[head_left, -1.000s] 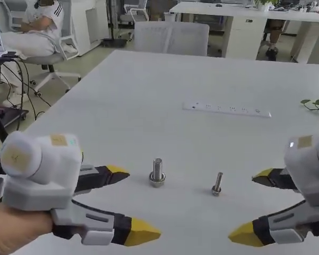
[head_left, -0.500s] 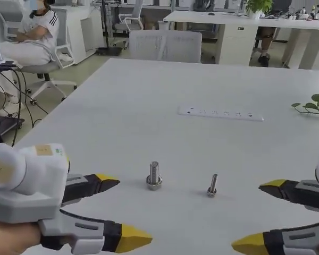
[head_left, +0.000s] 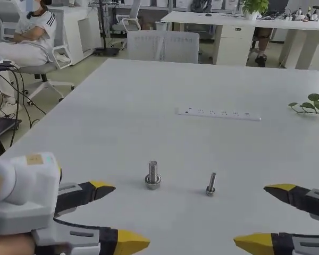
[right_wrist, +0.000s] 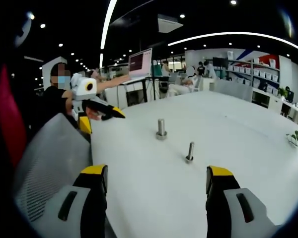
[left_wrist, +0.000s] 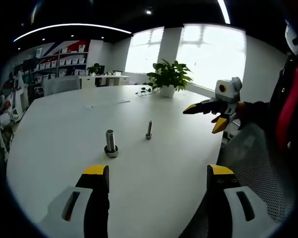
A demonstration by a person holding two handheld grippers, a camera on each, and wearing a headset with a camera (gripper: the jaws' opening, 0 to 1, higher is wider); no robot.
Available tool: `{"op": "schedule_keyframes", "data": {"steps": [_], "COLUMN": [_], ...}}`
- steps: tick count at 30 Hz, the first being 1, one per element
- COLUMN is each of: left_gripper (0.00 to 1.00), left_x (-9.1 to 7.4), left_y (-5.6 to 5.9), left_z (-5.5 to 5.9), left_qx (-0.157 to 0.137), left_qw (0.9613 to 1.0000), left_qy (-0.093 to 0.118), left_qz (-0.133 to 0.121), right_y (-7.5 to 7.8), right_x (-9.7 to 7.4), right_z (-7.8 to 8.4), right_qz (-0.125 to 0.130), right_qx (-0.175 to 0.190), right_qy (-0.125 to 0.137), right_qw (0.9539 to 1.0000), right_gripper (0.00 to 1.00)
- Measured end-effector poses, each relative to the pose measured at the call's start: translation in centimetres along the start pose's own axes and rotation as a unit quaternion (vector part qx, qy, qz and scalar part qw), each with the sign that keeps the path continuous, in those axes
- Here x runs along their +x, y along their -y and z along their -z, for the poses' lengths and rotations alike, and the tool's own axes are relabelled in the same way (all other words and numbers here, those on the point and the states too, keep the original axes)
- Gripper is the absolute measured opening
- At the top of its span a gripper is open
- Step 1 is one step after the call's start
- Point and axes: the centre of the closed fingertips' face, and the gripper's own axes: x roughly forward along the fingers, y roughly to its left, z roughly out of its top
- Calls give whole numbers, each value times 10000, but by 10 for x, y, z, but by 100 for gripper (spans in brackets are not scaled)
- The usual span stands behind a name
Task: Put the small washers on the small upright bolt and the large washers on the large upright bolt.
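Observation:
The large upright bolt (head_left: 152,175) stands on the white table (head_left: 149,106), with a wider ring at its foot. The small upright bolt (head_left: 210,184) stands a short way to its right. My left gripper (head_left: 118,214) is open and empty at the near left, short of the large bolt. My right gripper (head_left: 263,215) is open and empty at the near right, beside the small bolt. In the left gripper view, the large bolt (left_wrist: 111,144) and small bolt (left_wrist: 149,130) stand ahead of the open left gripper (left_wrist: 158,171). In the right gripper view, both bolts (right_wrist: 161,129) (right_wrist: 189,151) stand ahead of the open right gripper (right_wrist: 156,171).
A white power strip (head_left: 218,113) lies across the table beyond the bolts. Plant leaves (head_left: 311,103) reach in at the right edge. A grey chair (head_left: 162,47) stands at the table's far end. A person (head_left: 32,32) sits far left, near cables on the floor.
Both grippers have drawn back toward the near edge and sit lower in the head view, still open. The bolts have not moved; the camera tilted slightly.

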Motion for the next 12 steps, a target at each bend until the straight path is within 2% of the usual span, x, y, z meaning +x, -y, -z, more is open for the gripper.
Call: {"op": "schedule_keyframes", "data": {"steps": [12], "left_gripper": [80], "left_x": [0], "left_y": [3], "left_z": [1], "left_qx": [-31], "left_qw": [10000], "left_qy": [-1], "left_qz": [-3], "right_y": [2], "right_x": [0], "right_z": [0], "right_qz": [12], "right_qx": [42], "right_qy": [28], "right_qw": [10000], "right_gripper": [82]}}
